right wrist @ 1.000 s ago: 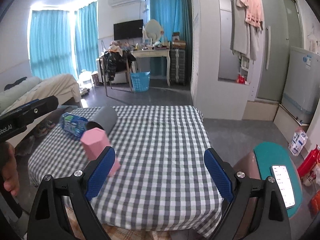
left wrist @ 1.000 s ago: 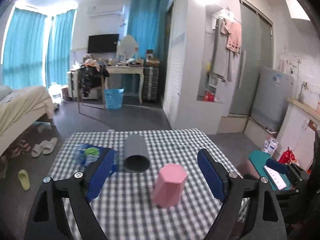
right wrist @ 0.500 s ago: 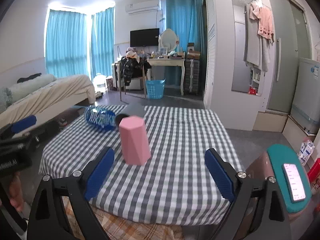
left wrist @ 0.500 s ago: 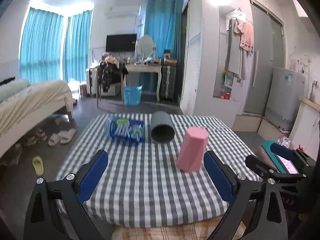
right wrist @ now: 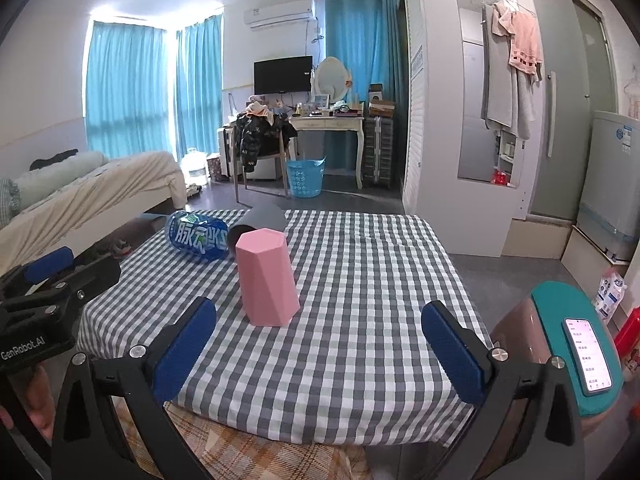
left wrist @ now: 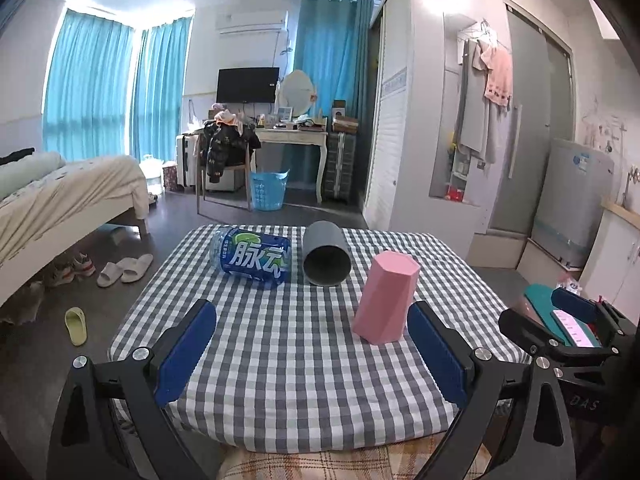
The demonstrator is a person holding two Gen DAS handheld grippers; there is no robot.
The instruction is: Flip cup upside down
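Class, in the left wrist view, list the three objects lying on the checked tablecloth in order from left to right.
blue bottle → grey cup → pink cup

Two cups: pink cup [left wrist: 386,298], grey cup [left wrist: 326,253]; one bottle [left wrist: 253,257]; one table [left wrist: 304,368].

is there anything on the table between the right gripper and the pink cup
Nothing visible. The pink cup stands on the checked tablecloth ahead of the open right gripper, left of its centre, with only bare cloth between. The blue bottle and grey cup lie behind the pink cup.
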